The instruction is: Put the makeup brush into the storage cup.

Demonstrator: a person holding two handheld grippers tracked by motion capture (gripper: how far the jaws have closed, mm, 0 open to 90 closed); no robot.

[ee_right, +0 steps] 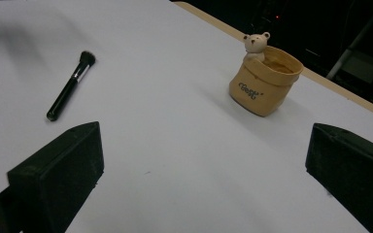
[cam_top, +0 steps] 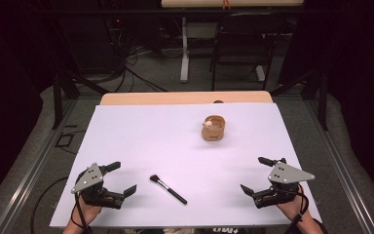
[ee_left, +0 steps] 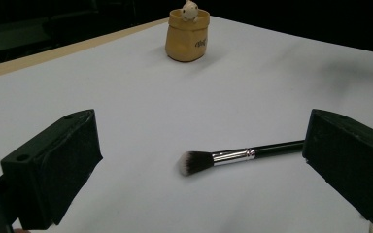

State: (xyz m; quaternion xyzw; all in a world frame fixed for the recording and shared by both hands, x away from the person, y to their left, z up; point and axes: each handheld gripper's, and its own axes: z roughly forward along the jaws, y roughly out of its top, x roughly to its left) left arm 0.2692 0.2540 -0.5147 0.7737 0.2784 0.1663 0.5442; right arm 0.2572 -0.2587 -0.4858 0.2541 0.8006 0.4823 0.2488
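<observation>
I hold both tools low at the near edge of the white-covered worktop (cam_top: 126, 131), jaws spread wide and empty. The black-handled makeup brush with its silver ferrule (cam_top: 168, 189) lies flat just beside my left tool (cam_top: 118, 178), within easy reach. The tan sack-shaped ceramic holder with a small bear on its rim (cam_top: 213, 128) stands upright, well apart toward the far edge, likely the brush's destination. My right tool (cam_top: 256, 174) waits clear.

Black brush (cam_top: 168, 189), silver ferrule; tan pot (cam_top: 214, 128); white table (cam_top: 141, 141).

The brush (ee_left: 233, 158) has a glossy black handle and shiny metal ferrule; the pot (ee_right: 264, 80) looks matt ceramic.
</observation>
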